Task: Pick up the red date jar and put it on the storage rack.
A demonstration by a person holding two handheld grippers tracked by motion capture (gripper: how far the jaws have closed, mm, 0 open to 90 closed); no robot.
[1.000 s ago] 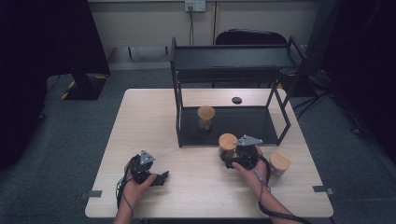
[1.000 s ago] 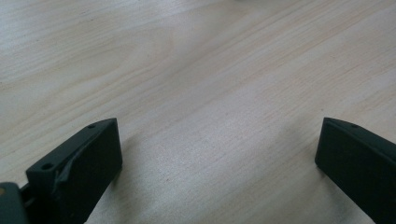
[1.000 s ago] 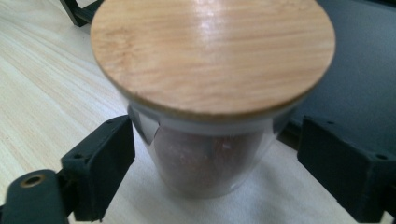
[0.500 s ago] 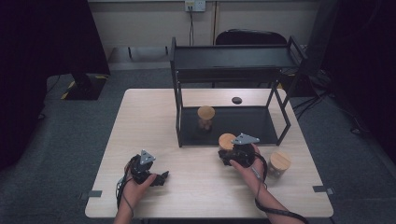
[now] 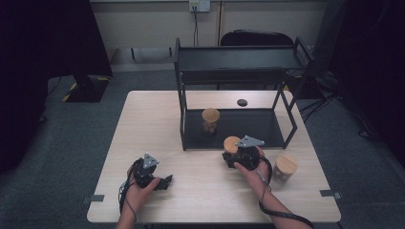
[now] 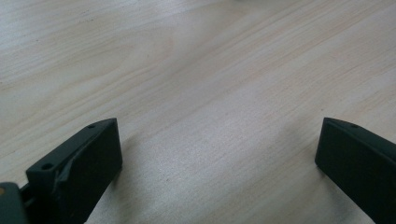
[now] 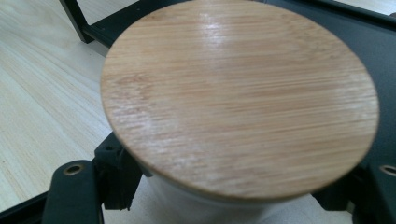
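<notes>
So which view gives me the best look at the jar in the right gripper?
The right gripper view: the jar sits large between the jaws, its bamboo lid sharp. The high view shows it small by the rack's front edge, mostly covered by the right gripper. The left gripper view looks at bare table.

I can read no text, label, brand, number or sign anywhere here: nothing legible on the round bamboo lid (image 7: 239, 95), the black metal shelf rack (image 5: 237, 58) or my pale wooden bench (image 5: 153, 119).

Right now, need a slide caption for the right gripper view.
Right gripper shut on a jar with a bamboo lid, at the black rack's front edge.
</notes>
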